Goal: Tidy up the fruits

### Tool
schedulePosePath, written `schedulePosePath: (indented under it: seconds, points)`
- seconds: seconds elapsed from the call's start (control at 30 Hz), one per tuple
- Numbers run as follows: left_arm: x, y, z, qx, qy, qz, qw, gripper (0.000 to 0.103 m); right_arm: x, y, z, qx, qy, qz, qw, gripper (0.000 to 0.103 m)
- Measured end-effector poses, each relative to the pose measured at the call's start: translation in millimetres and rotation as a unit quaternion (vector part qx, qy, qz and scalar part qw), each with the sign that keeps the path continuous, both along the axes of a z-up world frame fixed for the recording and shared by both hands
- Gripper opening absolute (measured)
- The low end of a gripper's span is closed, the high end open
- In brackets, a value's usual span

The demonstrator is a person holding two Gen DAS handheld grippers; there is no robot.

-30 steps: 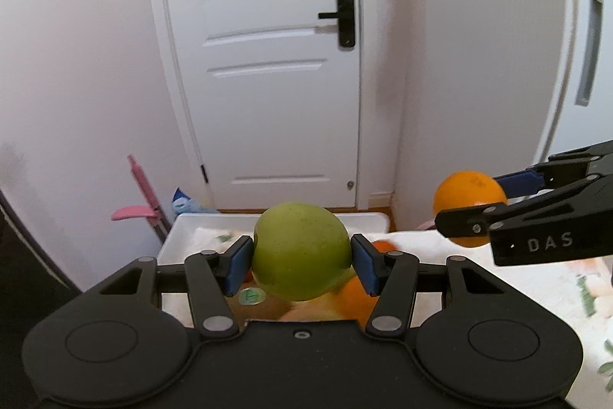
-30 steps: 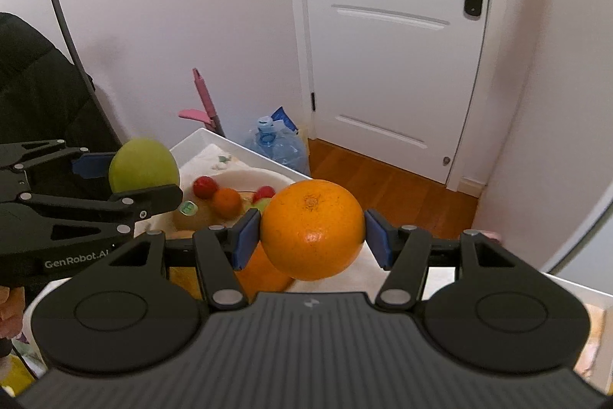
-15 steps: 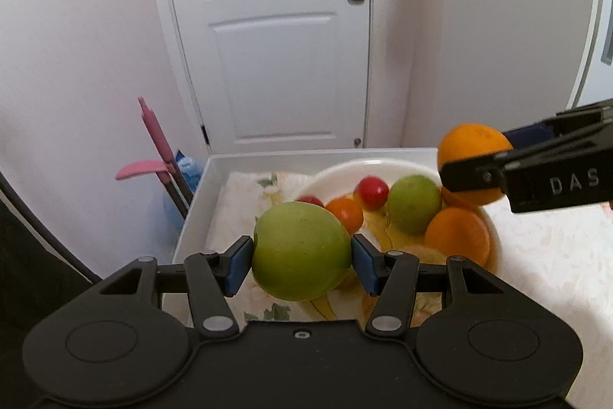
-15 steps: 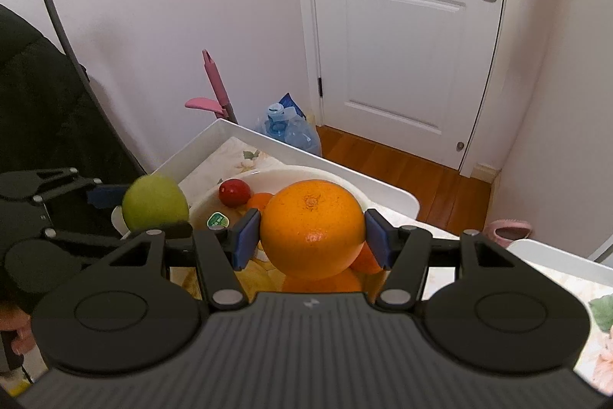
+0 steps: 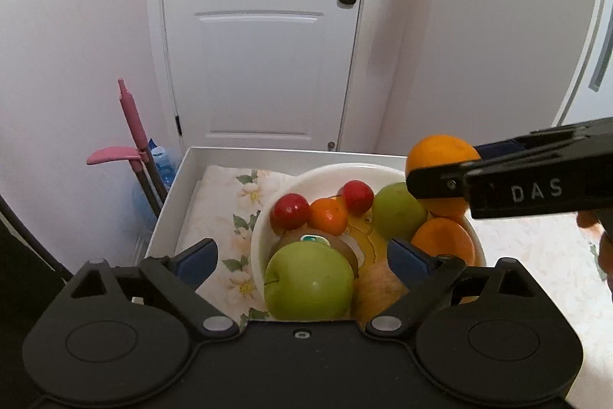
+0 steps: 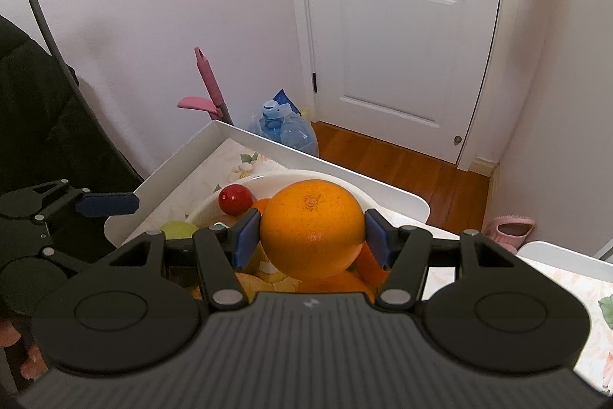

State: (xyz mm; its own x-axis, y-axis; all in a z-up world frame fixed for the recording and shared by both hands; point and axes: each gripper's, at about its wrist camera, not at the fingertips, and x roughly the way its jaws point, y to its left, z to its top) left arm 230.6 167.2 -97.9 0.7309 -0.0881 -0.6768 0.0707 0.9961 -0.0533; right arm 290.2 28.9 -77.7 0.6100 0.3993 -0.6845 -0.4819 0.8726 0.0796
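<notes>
Green apple (image 5: 308, 280) in bowl (image 5: 264, 232), between wide-open left jaws, untouched; right jaws clamp orange (image 6: 312, 228).

The white bowl (image 5: 346, 171) is crowded: two red fruits, a small orange fruit, a green apple (image 5: 398, 213) and an orange (image 5: 442, 242) fill its far half, and a second green apple (image 5: 308, 280) lies at its near rim between the spread fingers of the left gripper (image 5: 302, 255). Above the bowl's right side the right gripper (image 6: 311, 236), clamped on a large orange (image 6: 312, 227), blocks the way in. Left of the bowl, the floral cloth (image 5: 222, 202) inside the white tray (image 5: 170, 194) lies bare up to the tray wall.
</notes>
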Motion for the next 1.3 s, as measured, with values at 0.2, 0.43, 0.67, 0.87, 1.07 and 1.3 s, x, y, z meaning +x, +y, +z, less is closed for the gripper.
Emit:
schedulePosePath:
  seconds: [0.2,0.43,0.67,0.87,1.07,1.3]
  points:
    - [-9,1,8,0.005,-0.004,-0.005,1.0000,0.097,2,4,2,-0.003,0.006,0.004,1.000,0.074]
    - [-16,4,11,0.017,-0.001,-0.007,0.9998,0.098,8,19,-12,-0.012,0.020,0.019,1.000,0.074]
    - [-17,11,9,0.025,-0.003,-0.010,0.9996,0.098,9,29,-29,-0.013,0.023,0.026,0.999,0.074]
    - [-19,12,6,0.033,-0.003,-0.016,0.9993,0.098,1,30,-25,-0.005,-0.012,0.027,1.000,0.095]
    - [-26,8,8,0.038,-0.006,-0.018,0.9991,0.098,-7,18,-10,0.006,-0.032,0.008,0.999,0.100]
    - [-43,-6,32,0.041,-0.030,-0.013,0.9986,0.098,-37,-6,31,0.013,-0.059,-0.006,0.998,0.100]
